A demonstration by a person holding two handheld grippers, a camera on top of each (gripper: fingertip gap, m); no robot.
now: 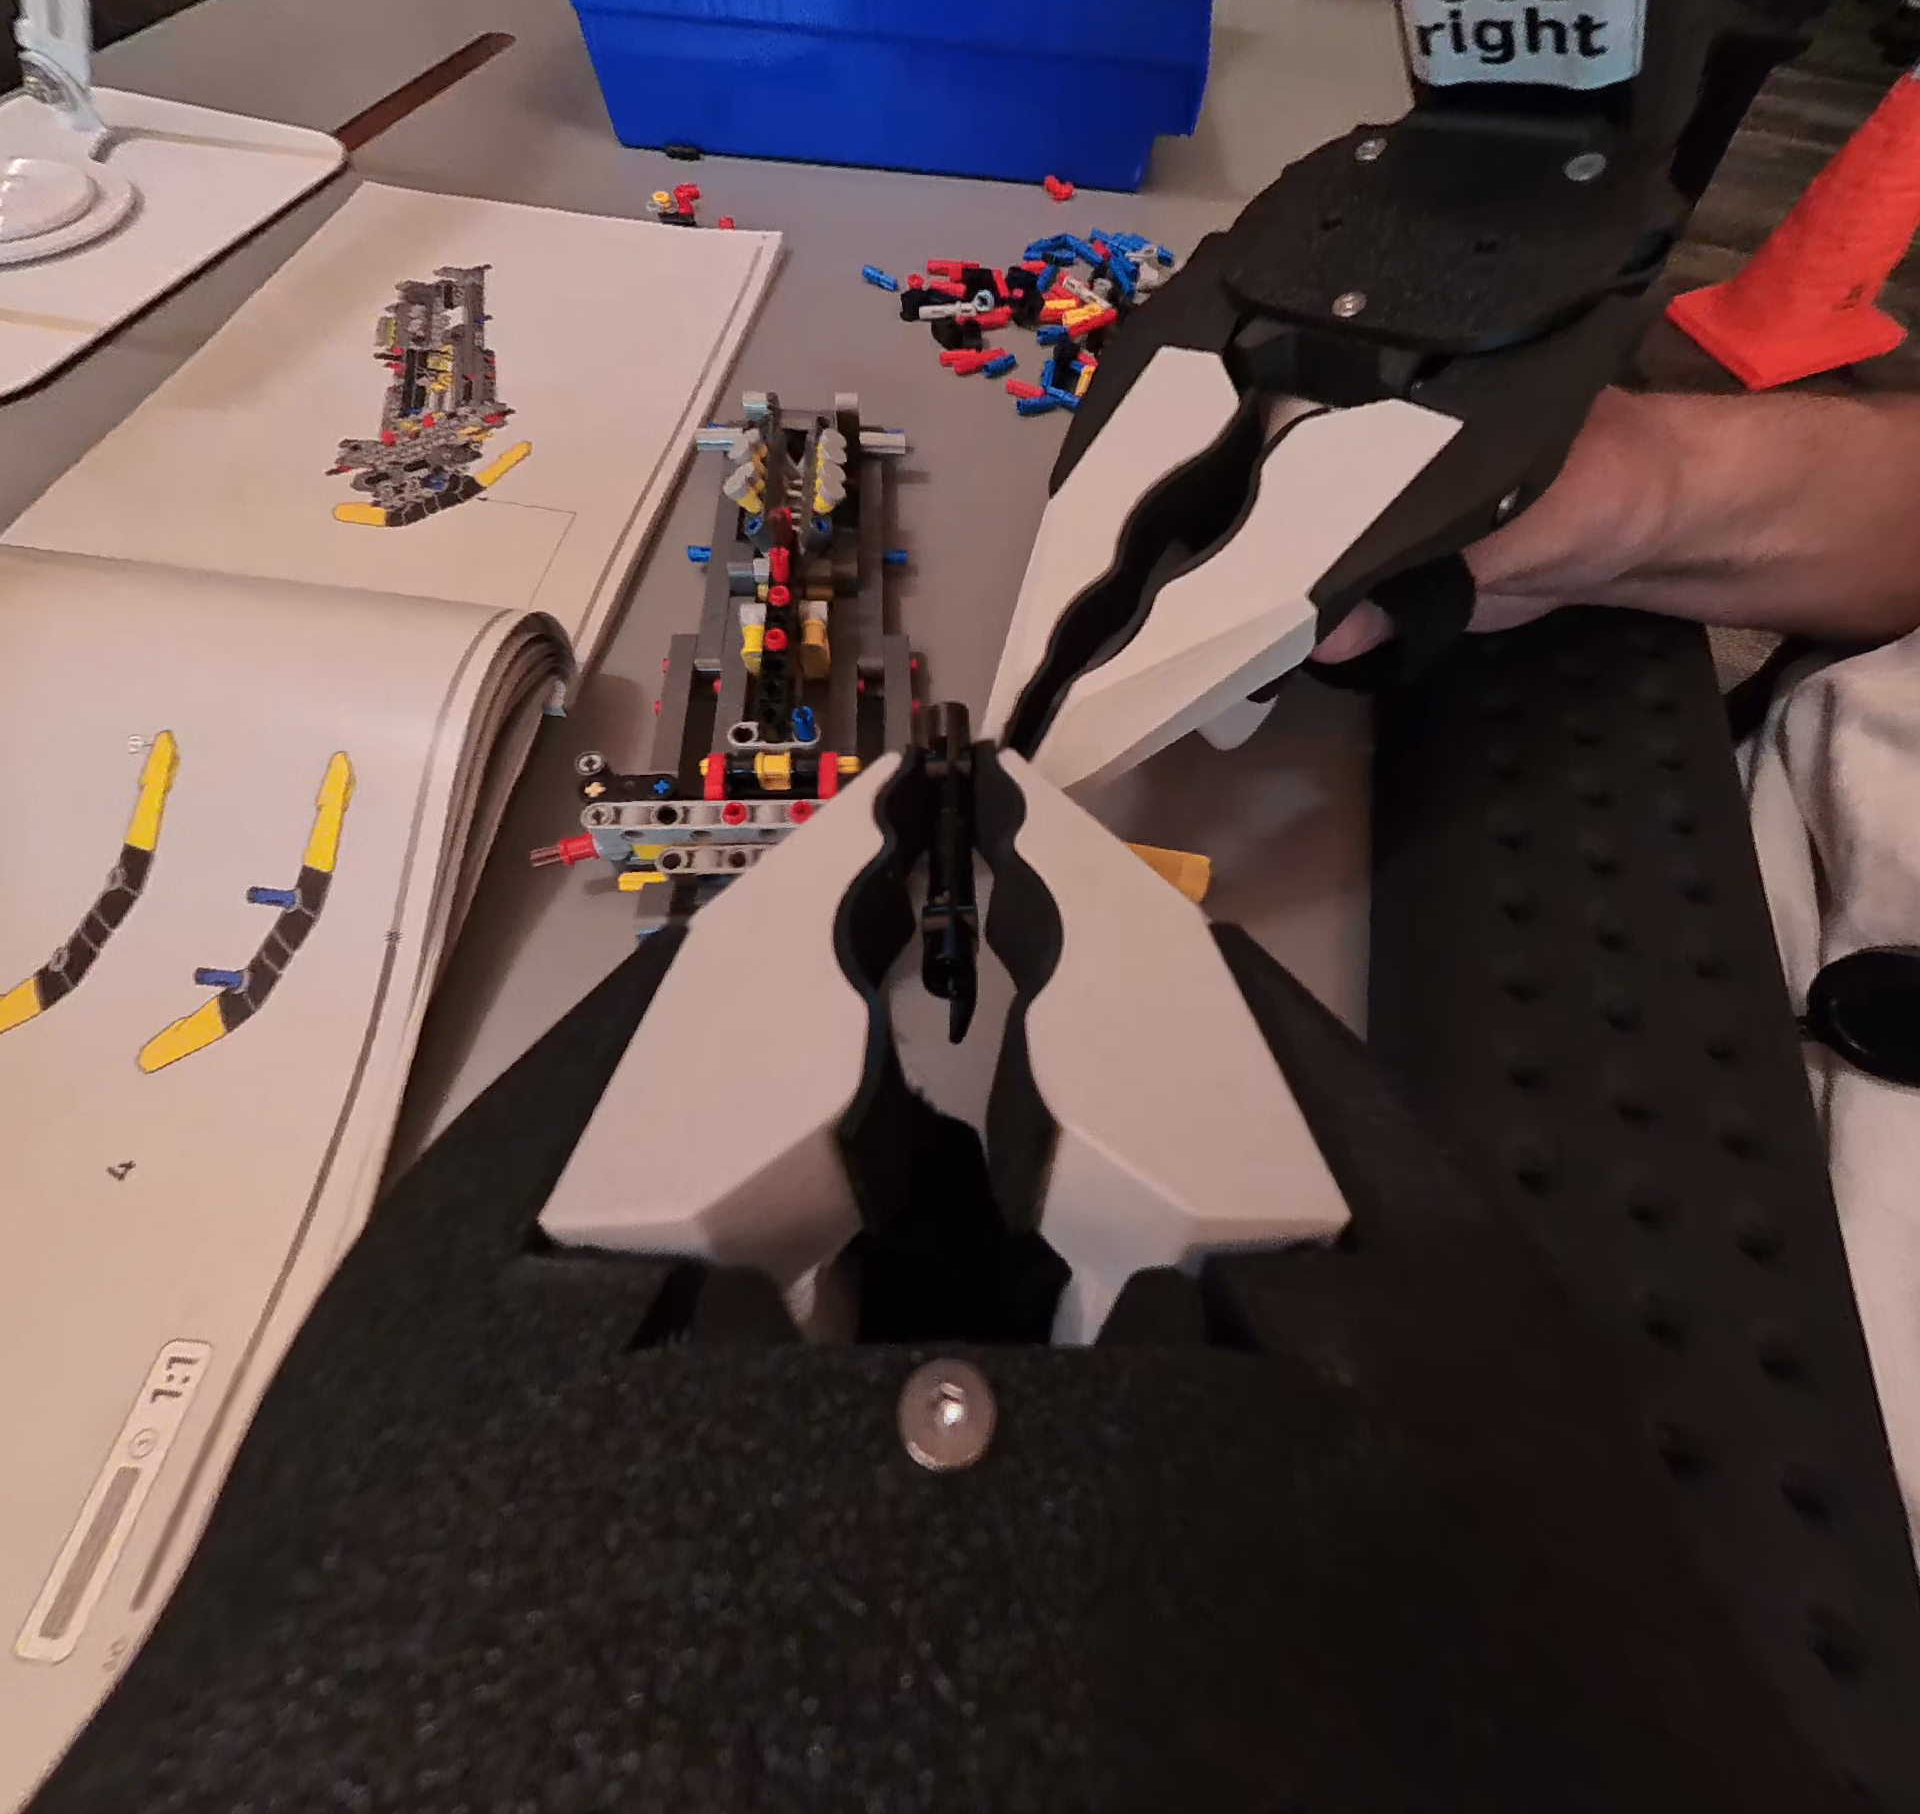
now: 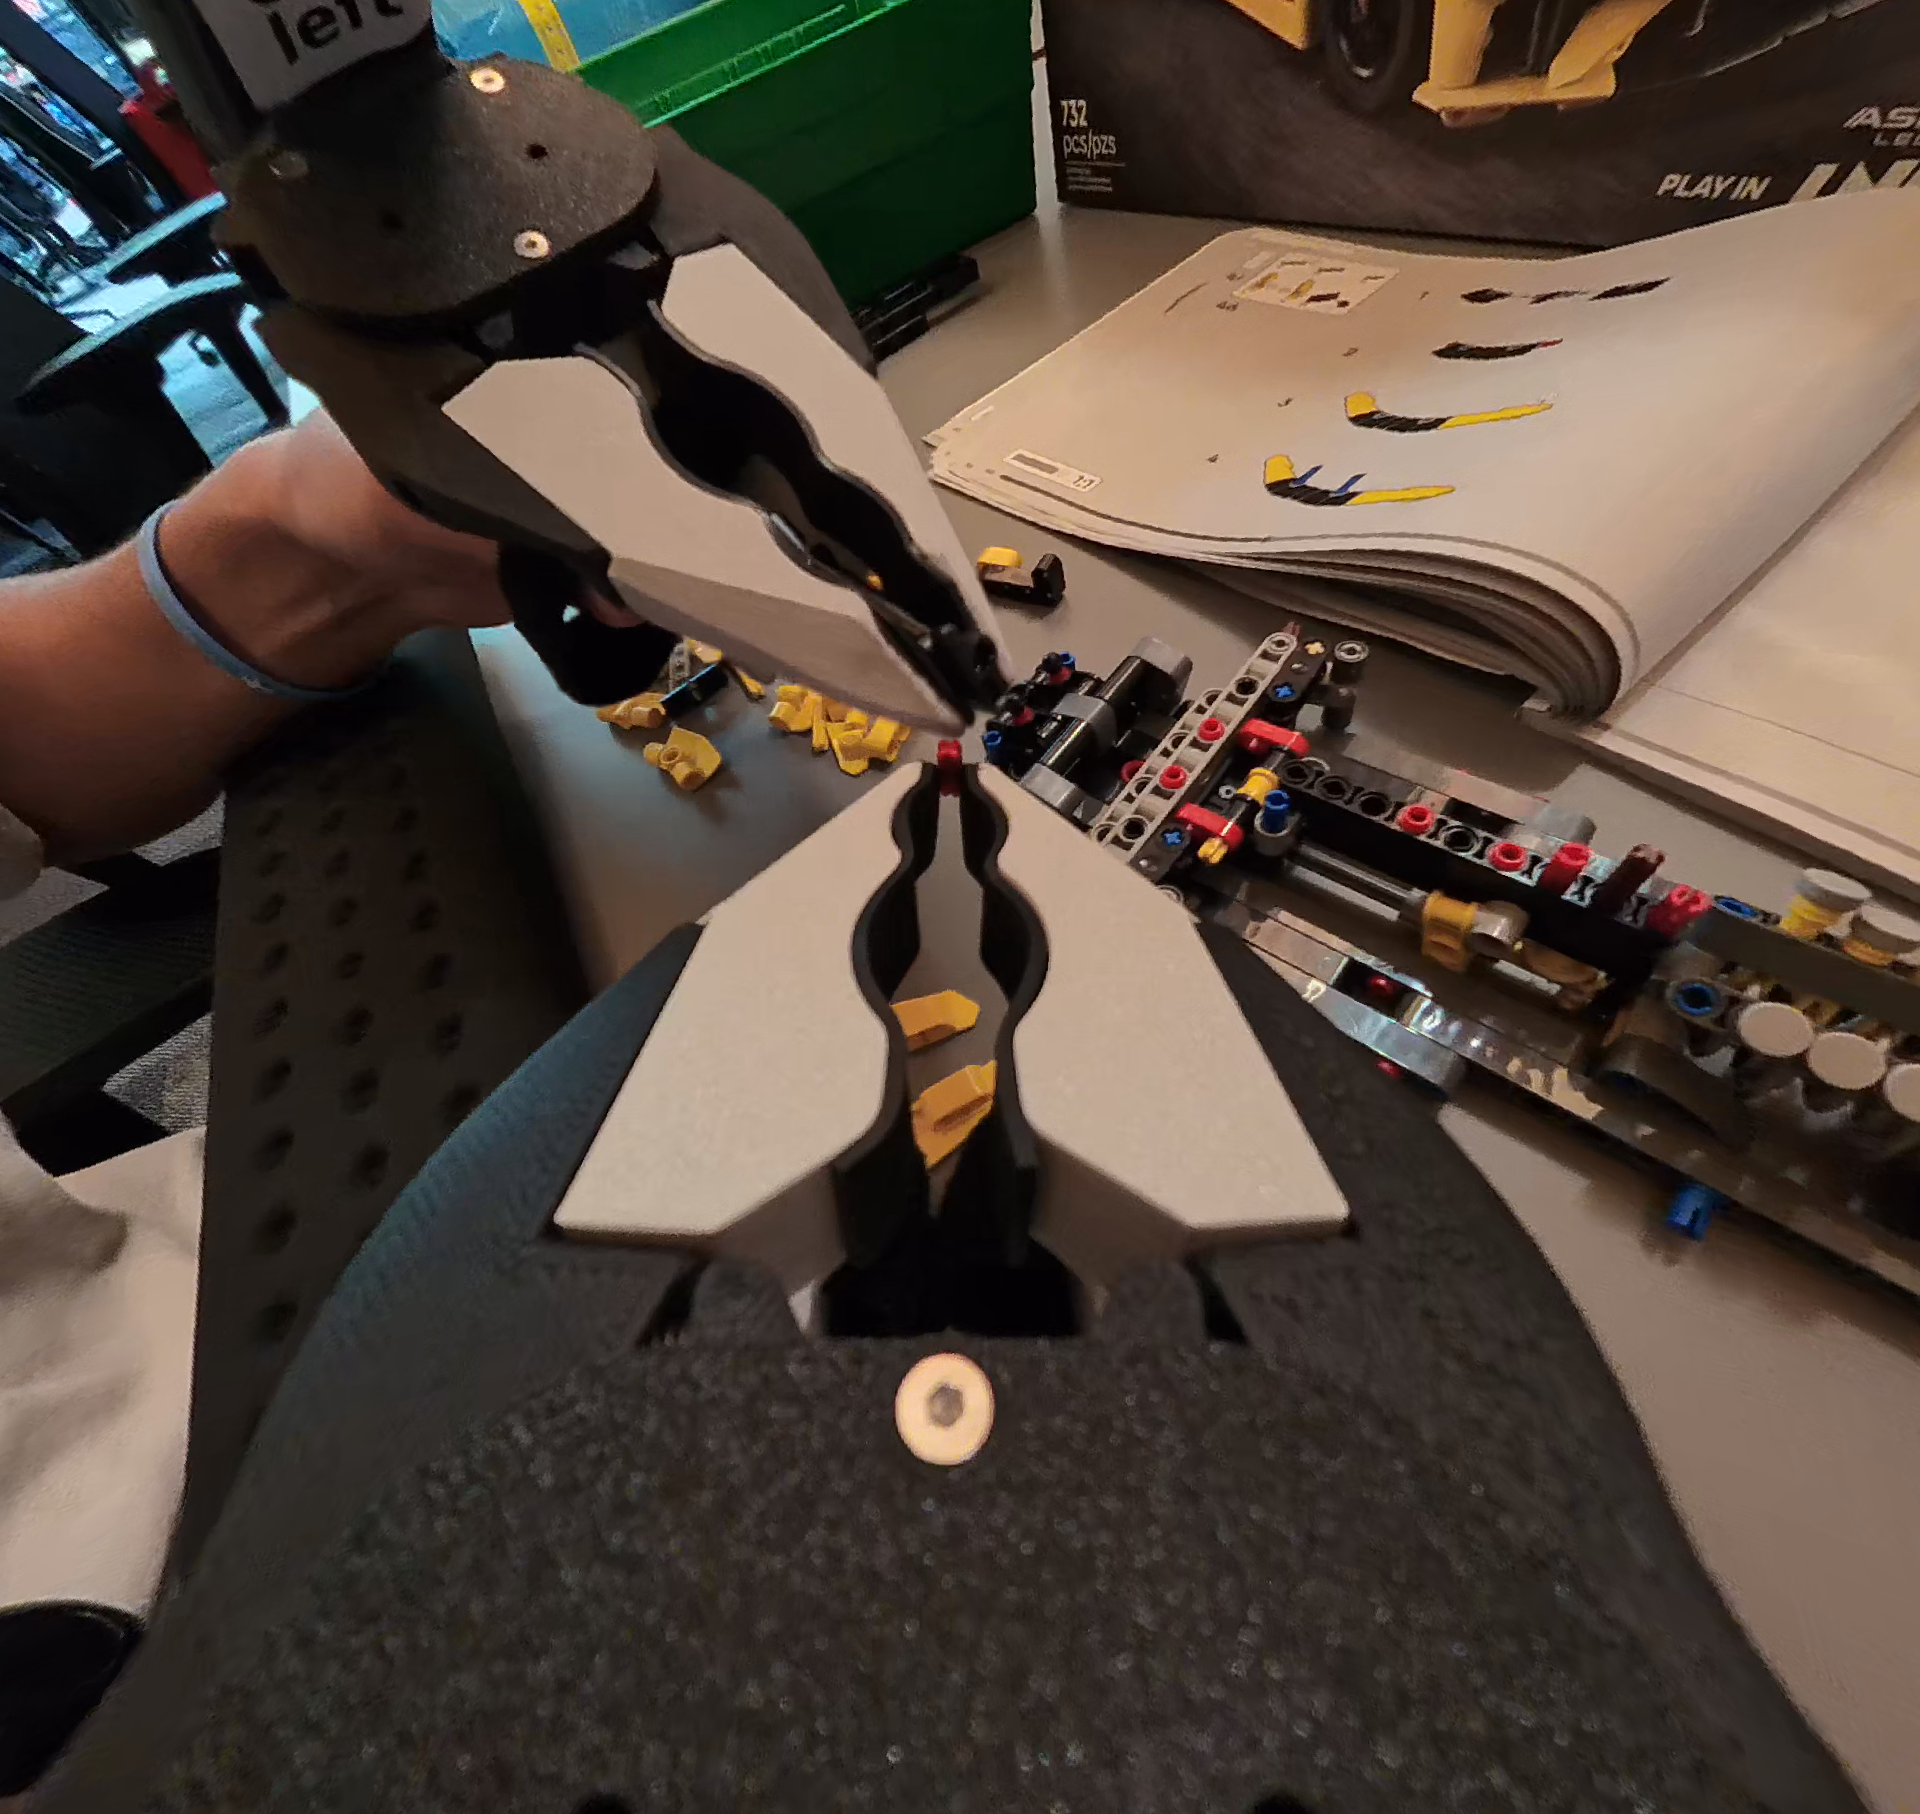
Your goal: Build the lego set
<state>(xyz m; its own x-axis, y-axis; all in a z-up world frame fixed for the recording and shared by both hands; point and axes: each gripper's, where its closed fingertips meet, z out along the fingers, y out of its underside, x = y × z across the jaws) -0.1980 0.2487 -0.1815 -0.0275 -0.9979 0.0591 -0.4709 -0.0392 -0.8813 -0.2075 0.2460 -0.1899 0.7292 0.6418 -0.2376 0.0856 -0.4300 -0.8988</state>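
Observation:
In the left wrist view my left gripper [image 1: 951, 751] is shut on a long black beam piece [image 1: 948, 881] that lies lengthwise between its fingers. My right gripper [image 1: 1010, 741] comes in from the upper right, its tips almost touching mine. In the right wrist view my right gripper [image 2: 948, 772] is shut on a small red pin [image 2: 948, 754] at its very tips. The left gripper [image 2: 971, 710] meets it from the upper left with the black piece [image 2: 935, 637]. The long grey and black chassis [image 1: 790, 621] [image 2: 1351, 829] lies on the table just beyond.
An open instruction booklet [image 1: 260, 829] [image 2: 1455, 476] lies beside the chassis. A pile of red, blue and black pins [image 1: 1039, 310] sits before a blue bin [image 1: 883, 29]. Loose yellow pieces [image 2: 831, 725], a green bin [image 2: 862, 102] and the set's box [image 2: 1455, 50] show. An orange cone [image 1: 1818, 237] stands at the right. My two grippers' fingertips are within a few centimetres of each other.

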